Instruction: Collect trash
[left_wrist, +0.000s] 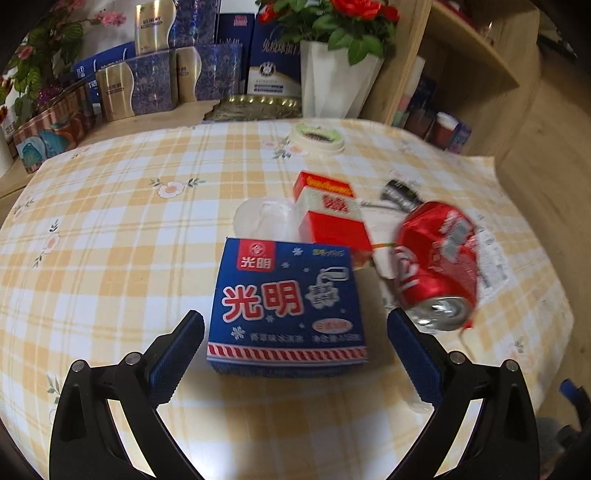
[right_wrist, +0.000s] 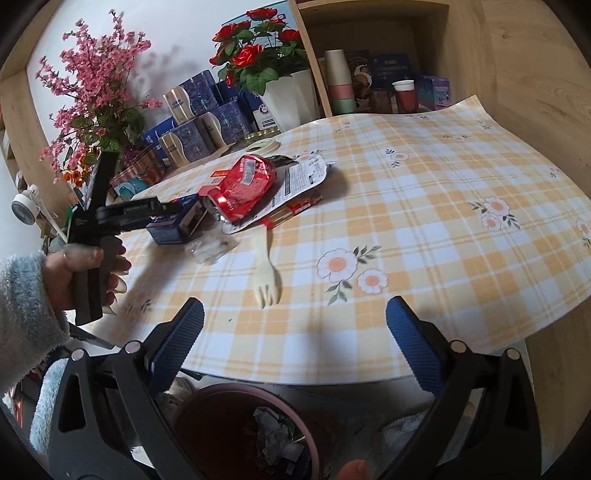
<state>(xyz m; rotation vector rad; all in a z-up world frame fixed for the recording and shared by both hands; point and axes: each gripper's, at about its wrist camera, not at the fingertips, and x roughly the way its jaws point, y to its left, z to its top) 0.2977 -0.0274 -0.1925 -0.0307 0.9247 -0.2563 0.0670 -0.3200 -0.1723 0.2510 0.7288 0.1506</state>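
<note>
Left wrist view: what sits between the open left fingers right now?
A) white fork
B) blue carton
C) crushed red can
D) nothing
B: the blue carton lies between the open left gripper's fingers, not yet gripped; the crushed red can lies outside, beyond the right-hand finger.

Both grippers spread wide, empty.
Left gripper level and pointing toward twelve o'clock, gripped by left hand; right gripper held out toward twelve o'clock.
</note>
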